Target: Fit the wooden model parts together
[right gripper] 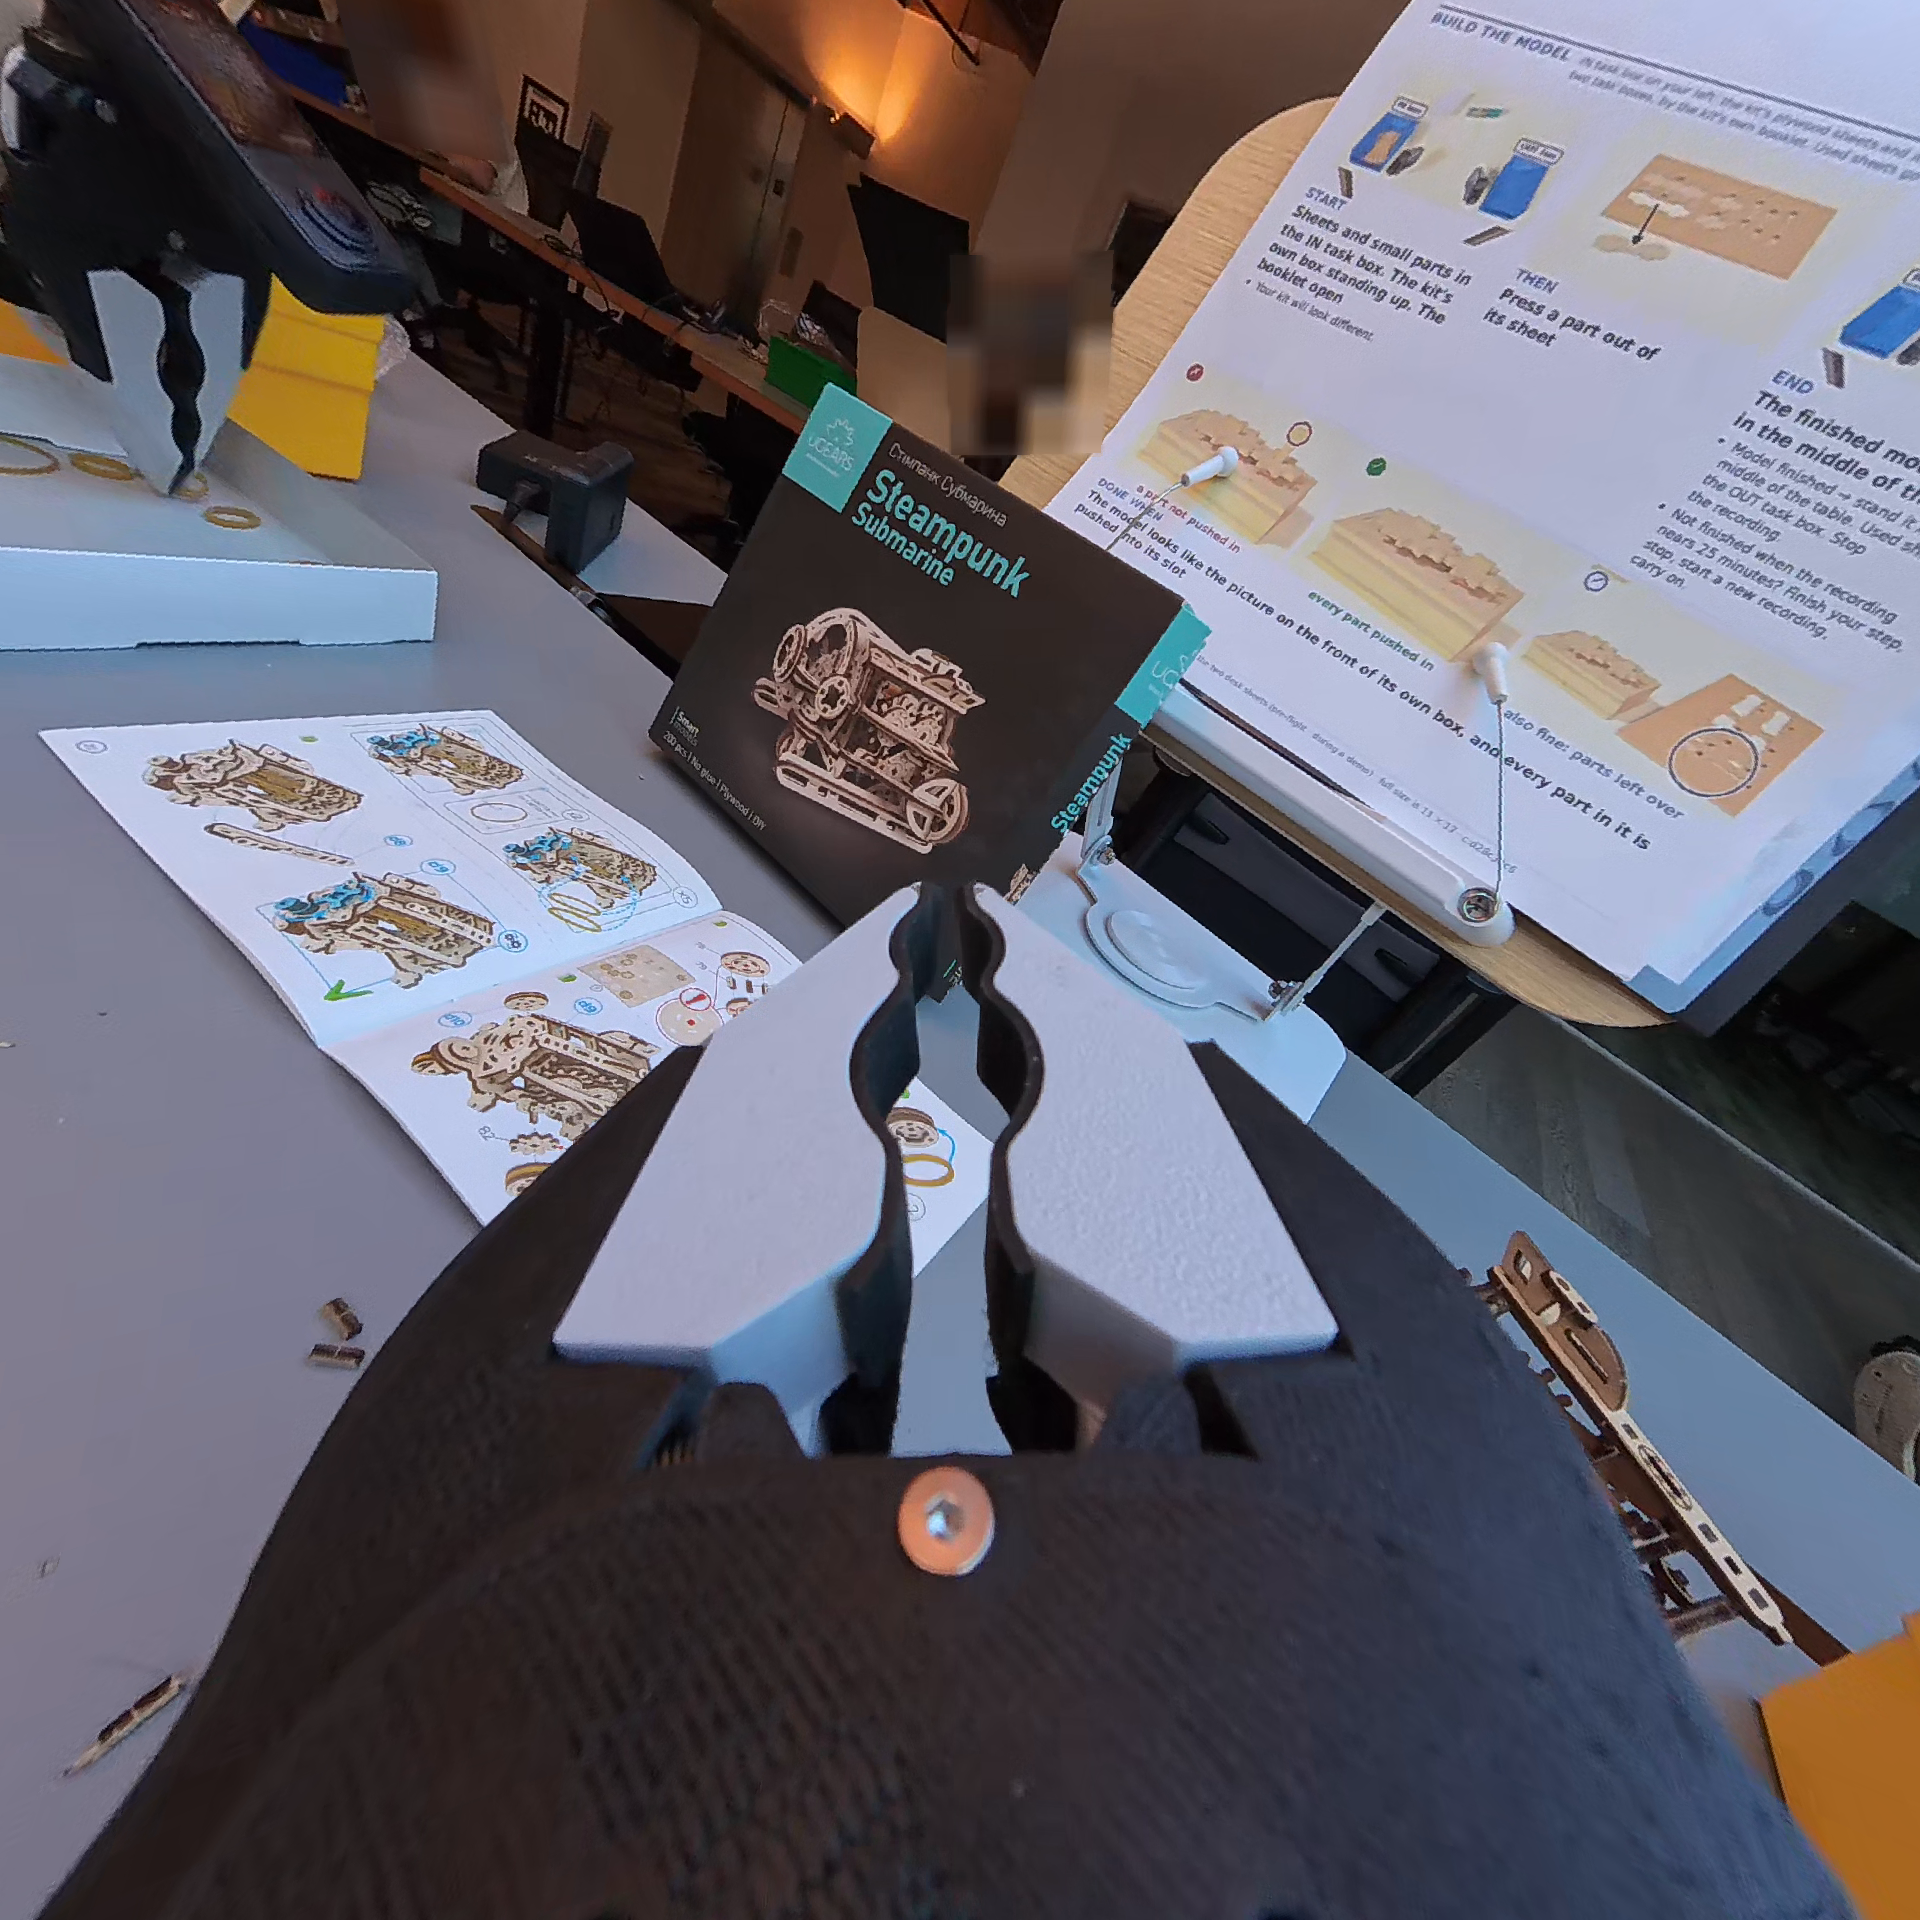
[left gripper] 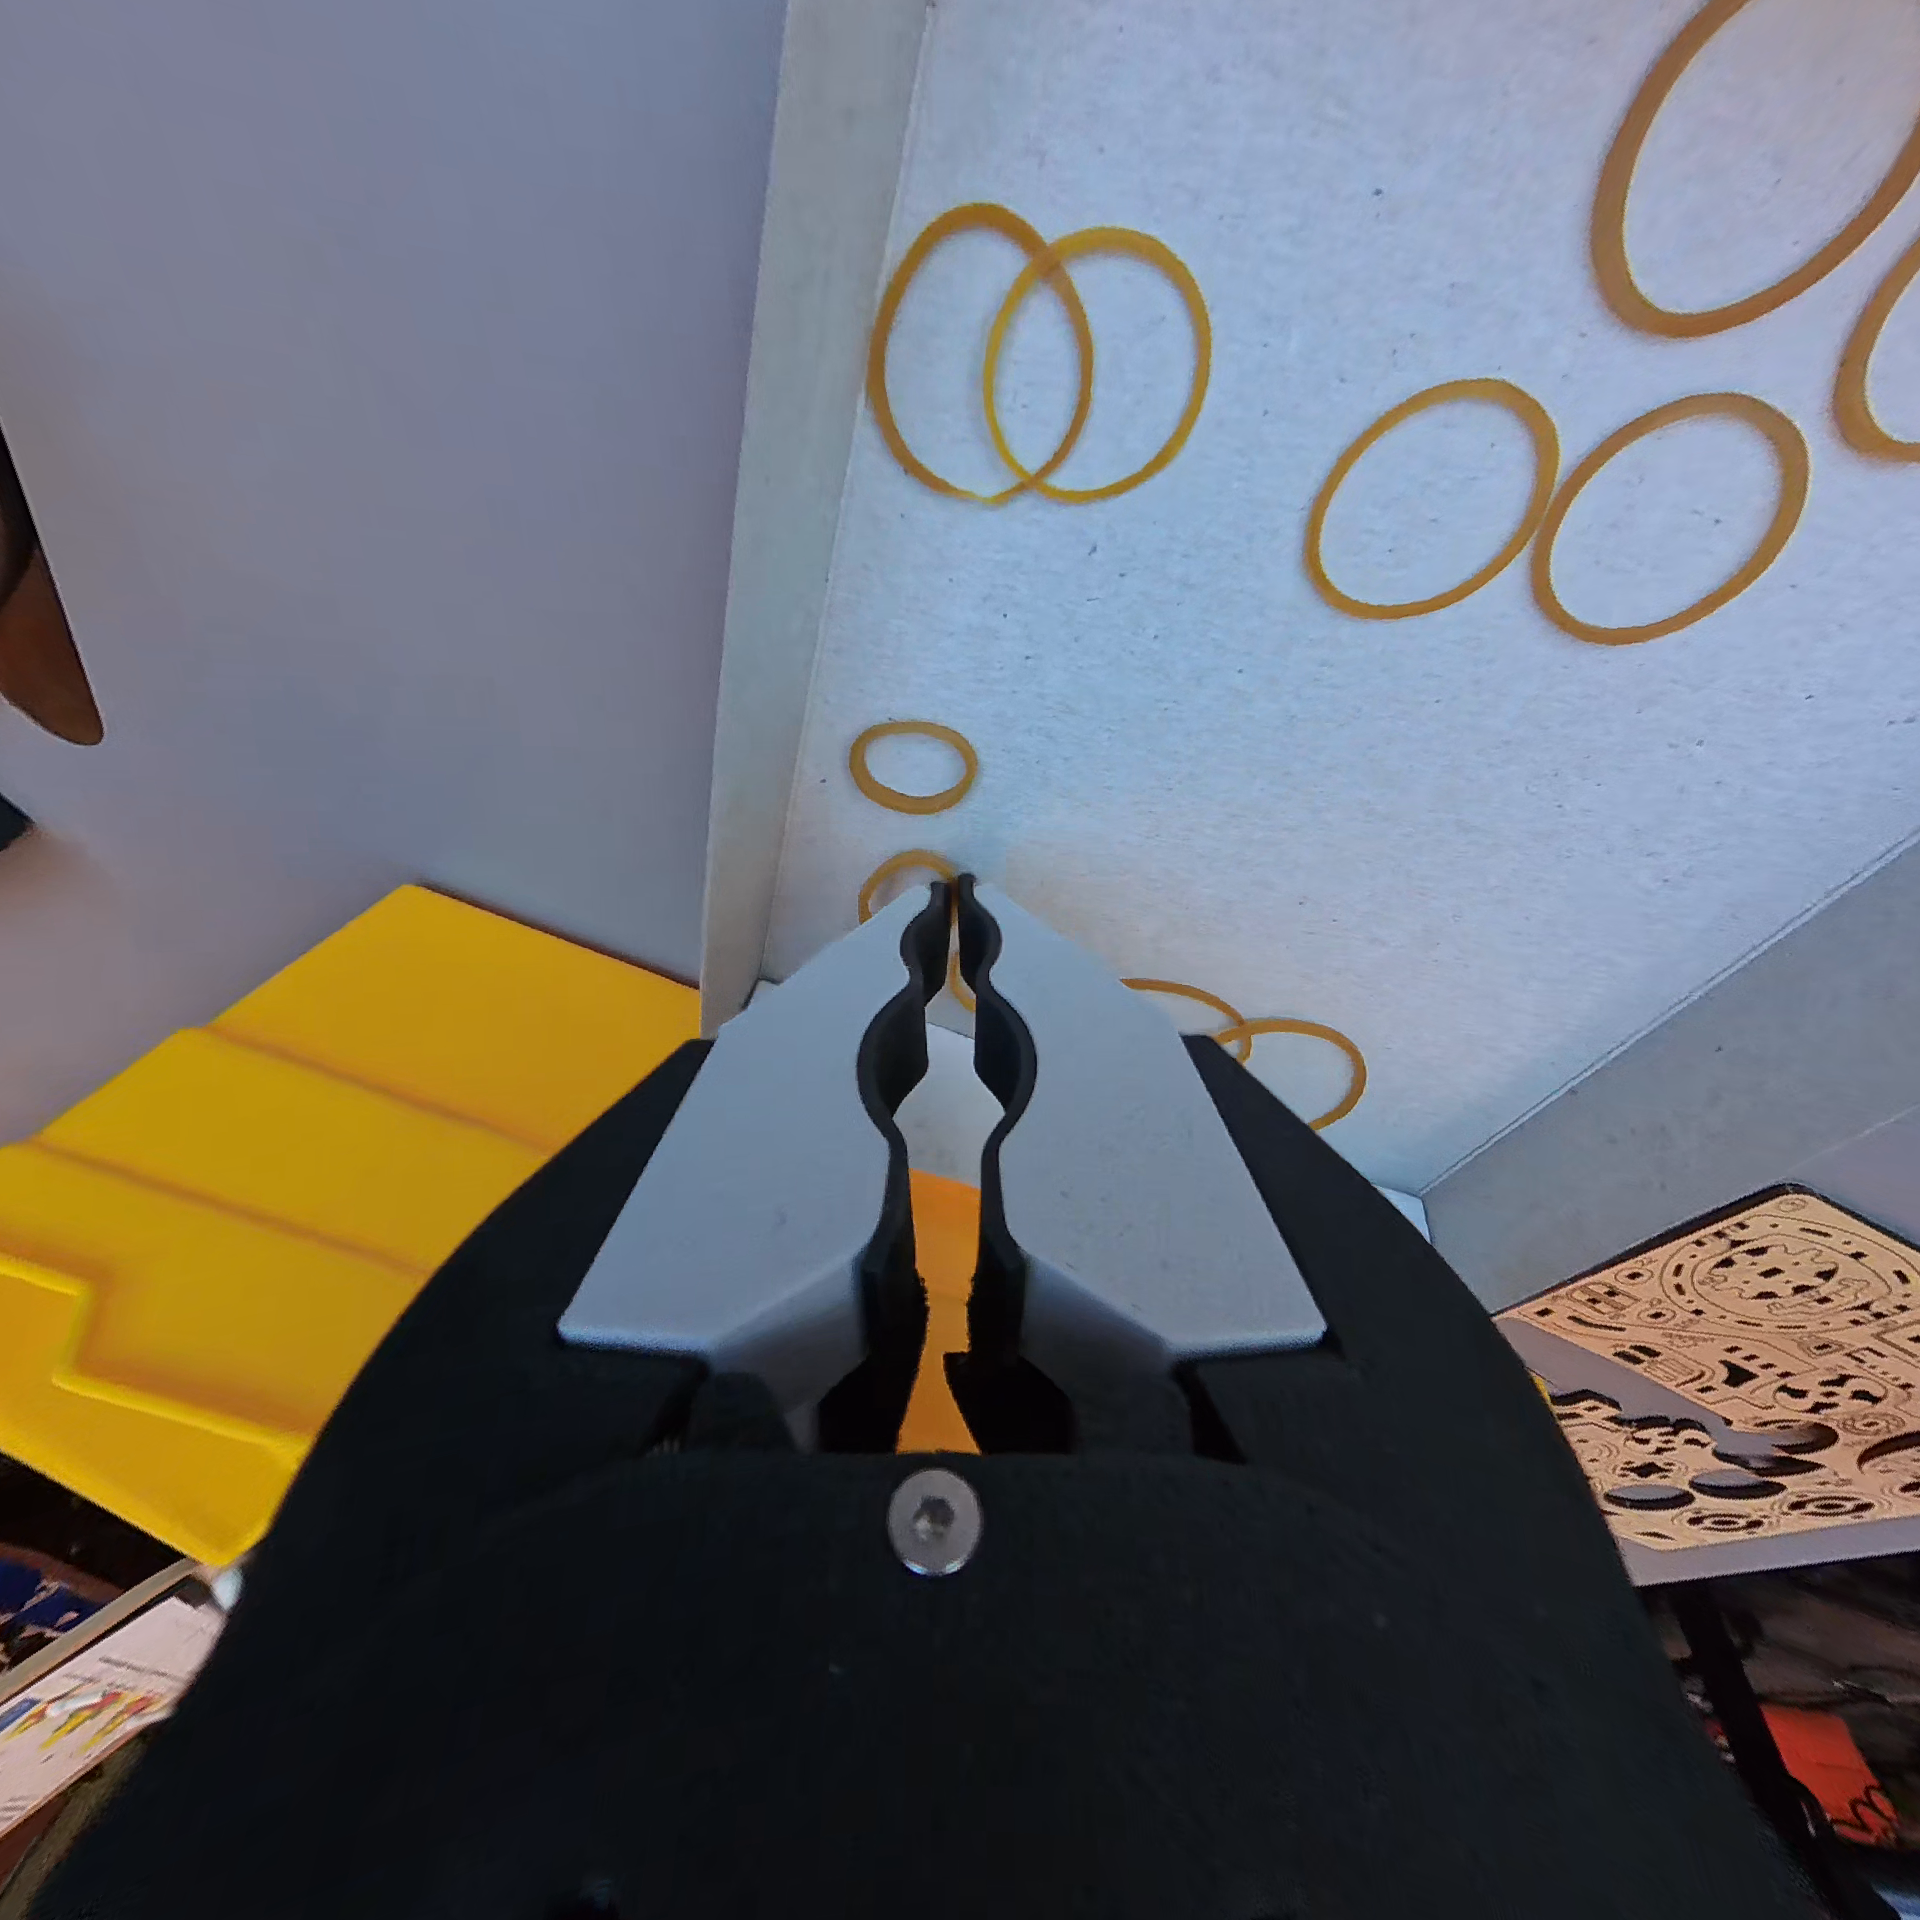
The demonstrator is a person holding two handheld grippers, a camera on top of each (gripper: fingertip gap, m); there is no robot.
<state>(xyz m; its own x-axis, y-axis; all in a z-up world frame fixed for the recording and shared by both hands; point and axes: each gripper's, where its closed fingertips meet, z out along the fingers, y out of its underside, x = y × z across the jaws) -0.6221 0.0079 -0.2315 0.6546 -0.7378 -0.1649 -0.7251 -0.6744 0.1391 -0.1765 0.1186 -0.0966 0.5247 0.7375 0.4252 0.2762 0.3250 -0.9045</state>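
My left gripper reaches down into a white tray strewn with several yellow rubber bands. Its tips are pinched together on a small rubber band near the tray's left wall. The right wrist view shows it far left, tips on the tray. A punched plywood sheet lies at the lower right. My right gripper is shut and empty, held above the grey table. A partly built wooden model piece lies on the table to its right.
An open booklet lies ahead on the left, and the dark kit box stands behind it. An instruction sheet rests on a stand at right. A yellow box sits beside the tray. Small wooden scraps lie on the table, with a black power adapter farther back. One gripper's finger ends stand about 50 cm off the other's. It is some 20 cm from my right tips to the partly built wooden model piece.
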